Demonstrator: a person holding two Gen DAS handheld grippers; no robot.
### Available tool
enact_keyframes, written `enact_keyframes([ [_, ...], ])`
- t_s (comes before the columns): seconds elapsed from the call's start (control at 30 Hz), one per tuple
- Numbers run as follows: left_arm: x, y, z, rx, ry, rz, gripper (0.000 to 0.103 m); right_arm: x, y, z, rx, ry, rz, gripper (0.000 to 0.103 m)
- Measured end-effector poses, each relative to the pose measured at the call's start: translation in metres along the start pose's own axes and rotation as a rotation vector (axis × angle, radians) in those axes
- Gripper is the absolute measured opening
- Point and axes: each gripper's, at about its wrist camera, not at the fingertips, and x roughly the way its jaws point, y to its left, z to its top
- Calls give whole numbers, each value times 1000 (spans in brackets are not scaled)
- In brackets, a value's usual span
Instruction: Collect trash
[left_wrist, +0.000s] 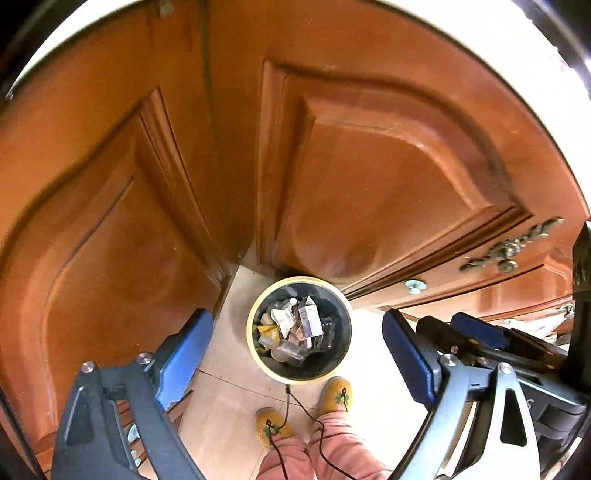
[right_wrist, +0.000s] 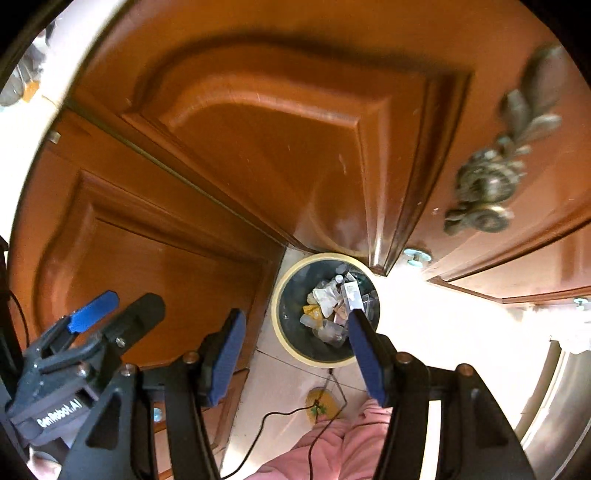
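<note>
Standing on the pale tiled floor (left_wrist: 225, 398) is a round dark waste bin with a cream rim (left_wrist: 258, 354), set in the corner where two carved reddish-brown wooden cabinet doors (left_wrist: 369, 177) meet. The bin is seen from above, upright, its mouth turned straight up toward both cameras. It is filled with crumpled white paper, clear plastic wrappers, a yellow packet and a small white box (left_wrist: 309, 317); none of this trash is held. An ornate bronze leaf-shaped handle (right_wrist: 491, 184) is fixed to the door at the right, close to the right camera. Just below the bin a pair of yellow slippers with green trim (left_wrist: 336, 395) and pink trousers (left_wrist: 332, 443) of the person are seen, with a thin black cable (left_wrist: 295, 402) trailing over them. The left tool (left_wrist: 295, 350) is spread wide, its blue pads (left_wrist: 181, 362) framing the bin with nothing between them. The right tool (right_wrist: 295, 354) is held partly apart, also bare, its right pad overlapping the bin's edge in that view.
</note>
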Motion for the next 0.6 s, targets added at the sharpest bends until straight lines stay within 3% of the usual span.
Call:
enact_keyframes([
  [0.1,-12,-4,3,-5,3,-5,99,-19,0,1,10,-21,0,58],
  [0.33,-46,-17,15,32,-1,9,99,-62,8,7,26,-76,-21,58],
  [0.47,-82,-32,27,63,-34,60,99,-89,12,10,24,-110,-43,58],
  [0.6,-119,-47,41,104,-86,59,99,-120,18,15,22,-141,-67,58],
])
